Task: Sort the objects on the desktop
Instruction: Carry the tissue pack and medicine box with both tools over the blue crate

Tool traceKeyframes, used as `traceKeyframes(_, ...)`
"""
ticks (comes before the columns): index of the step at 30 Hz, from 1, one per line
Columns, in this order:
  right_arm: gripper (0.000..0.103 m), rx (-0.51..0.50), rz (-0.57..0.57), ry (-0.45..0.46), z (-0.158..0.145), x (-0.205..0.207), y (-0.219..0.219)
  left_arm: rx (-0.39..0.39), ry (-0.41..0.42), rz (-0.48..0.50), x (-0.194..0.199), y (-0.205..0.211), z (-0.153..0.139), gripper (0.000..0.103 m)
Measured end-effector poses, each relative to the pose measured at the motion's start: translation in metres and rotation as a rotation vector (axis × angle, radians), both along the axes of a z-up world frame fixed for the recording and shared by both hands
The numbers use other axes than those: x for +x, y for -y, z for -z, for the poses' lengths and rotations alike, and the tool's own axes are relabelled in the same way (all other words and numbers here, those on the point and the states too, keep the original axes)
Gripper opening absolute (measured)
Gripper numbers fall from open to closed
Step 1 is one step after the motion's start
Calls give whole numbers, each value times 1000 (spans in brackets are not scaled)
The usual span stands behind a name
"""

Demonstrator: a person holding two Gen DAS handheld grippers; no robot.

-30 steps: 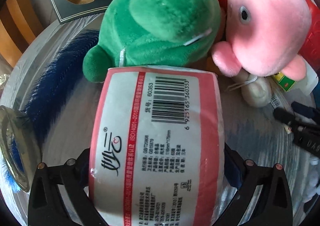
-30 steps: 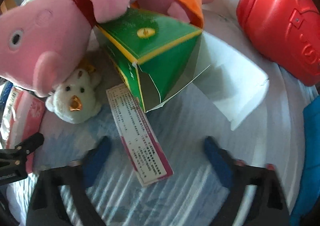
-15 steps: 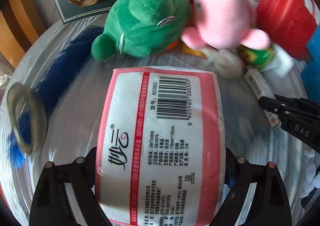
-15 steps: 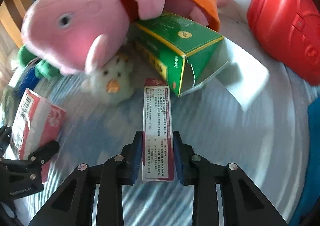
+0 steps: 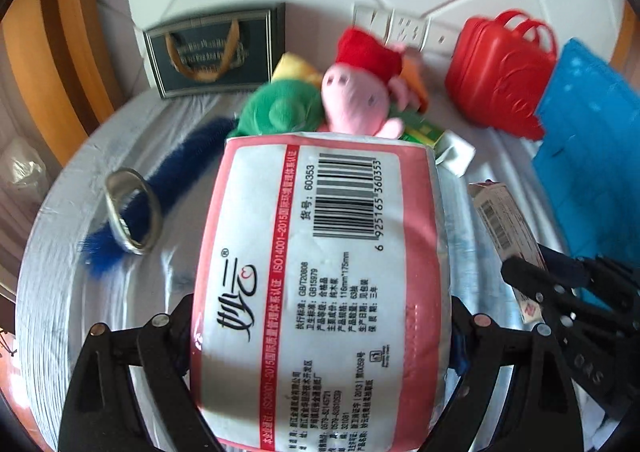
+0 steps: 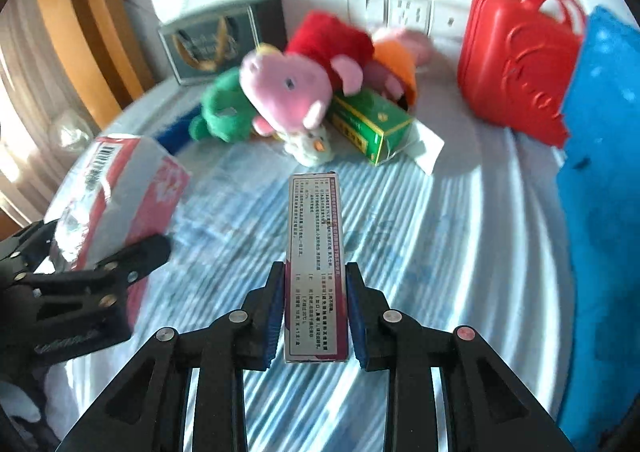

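My left gripper (image 5: 320,316) is shut on a red-and-white tissue pack (image 5: 320,284) and holds it above the table; the pack also shows at the left of the right wrist view (image 6: 120,188). My right gripper (image 6: 315,292) is shut on a long narrow medicine box (image 6: 316,252), lifted off the striped tablecloth (image 6: 440,252). That box shows at the right of the left wrist view (image 5: 508,228). At the back lie a pink pig plush (image 6: 292,88), a green plush (image 6: 224,112), a small white plush (image 6: 312,144) and a green carton (image 6: 372,124).
A red plastic case (image 6: 516,60) and a blue basket (image 6: 600,172) stand at the right. A dark gift bag (image 5: 216,48) leans on the back wall. A blue feather duster with a metal ring (image 5: 132,212) lies at the left.
Both grippers have lifted and pulled back from the pile with their loads. The right gripper closed on the medicine box a second ago and now carries it off the cloth.
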State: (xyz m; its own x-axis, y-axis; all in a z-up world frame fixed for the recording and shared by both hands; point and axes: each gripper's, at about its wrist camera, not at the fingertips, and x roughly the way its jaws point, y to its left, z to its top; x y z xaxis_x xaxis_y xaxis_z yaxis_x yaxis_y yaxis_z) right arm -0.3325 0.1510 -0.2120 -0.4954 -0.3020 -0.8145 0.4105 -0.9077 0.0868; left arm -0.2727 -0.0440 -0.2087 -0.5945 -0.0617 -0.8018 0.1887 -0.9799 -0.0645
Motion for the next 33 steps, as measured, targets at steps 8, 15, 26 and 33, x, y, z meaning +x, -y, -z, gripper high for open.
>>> traceKeyframes(8,28,-35,73,-174,-86,72,-12,-4,-148,66,53,-28,-57,91)
traceKeyframes(15,28,-47,196,-295,-140,132,-54,-7,-257,159,86,-79,-96,91)
traceKeyframes(26,28,-91,303,-474,-201,190,-184,-42,-420,255,115,-217,-165,91)
traceKeyframes(33,28,-103,396,-522,-215,201,-312,-41,-503,328,123,-339,-211,91)
